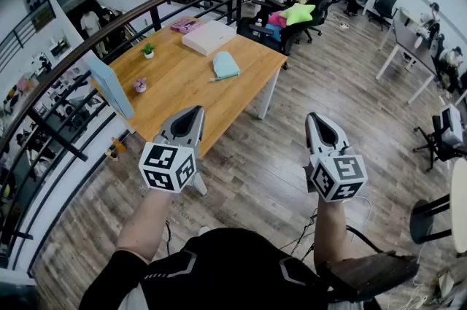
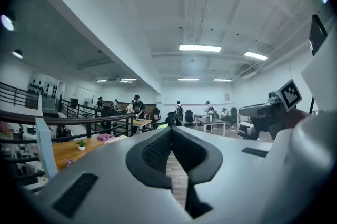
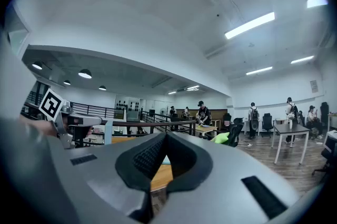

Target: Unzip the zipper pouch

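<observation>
A light blue zipper pouch (image 1: 225, 65) lies flat on the wooden table (image 1: 175, 93), near its far right corner. Both grippers are held level in the air well short of the pouch, on the near side of the table. My left gripper (image 1: 197, 111) hangs over the table's near edge, shut with nothing in it. My right gripper (image 1: 314, 117) hovers over the floor to the right of the table, shut and empty as well. In the right gripper view a sliver of the pouch (image 3: 165, 161) shows between the closed tips (image 3: 167, 136). The left gripper view shows tips (image 2: 171, 130) touching.
On the table also stand a white box (image 1: 209, 36), a pink book (image 1: 185, 25), a small potted plant (image 1: 148, 49), a small pink thing (image 1: 140, 84) and a monitor (image 1: 111, 86). A black railing (image 1: 109, 31) runs along the left. Chairs and people fill the room behind.
</observation>
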Tool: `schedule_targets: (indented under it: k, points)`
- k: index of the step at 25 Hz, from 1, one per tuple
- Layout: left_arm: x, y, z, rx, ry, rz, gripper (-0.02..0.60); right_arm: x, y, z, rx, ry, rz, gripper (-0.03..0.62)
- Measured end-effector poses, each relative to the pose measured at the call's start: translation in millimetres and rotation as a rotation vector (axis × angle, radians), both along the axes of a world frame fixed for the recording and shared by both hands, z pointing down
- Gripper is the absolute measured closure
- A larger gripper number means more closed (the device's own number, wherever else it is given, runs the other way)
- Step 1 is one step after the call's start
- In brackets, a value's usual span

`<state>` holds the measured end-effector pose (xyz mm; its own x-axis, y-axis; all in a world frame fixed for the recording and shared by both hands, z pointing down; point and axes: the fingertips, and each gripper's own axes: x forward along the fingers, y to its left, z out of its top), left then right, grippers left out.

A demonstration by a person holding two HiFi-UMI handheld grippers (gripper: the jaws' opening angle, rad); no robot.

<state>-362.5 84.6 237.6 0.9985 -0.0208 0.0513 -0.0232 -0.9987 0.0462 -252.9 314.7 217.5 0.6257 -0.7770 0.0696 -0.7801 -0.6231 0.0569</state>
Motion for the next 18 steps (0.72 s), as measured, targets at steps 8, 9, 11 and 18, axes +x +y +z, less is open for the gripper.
schedule_targets:
  k: [8,9,11,18]
  points:
    - [-4.4,2.8,0.6,0.005,-0.002,-0.009,0.552,0.3,2.9,1.6,0.008,-0.006,-0.009,0.586]
    - [-4.7,2.4,0.1,0.005,-0.002,-0.010,0.552,0.3,2.6,0.5,0.017,-0.009,-0.011,0.586]
    - [-4.1,2.2,-1.2,0.008,-0.001,-0.014,0.552,1.7,2.2,-1.7,0.040,-0.020,-0.018,0.585]
    - [3.4,8.3,-0.3,0.046,-0.013,-0.016,0.552,6.3,5.6,0.0,0.038,-0.027,-0.027,0.585]
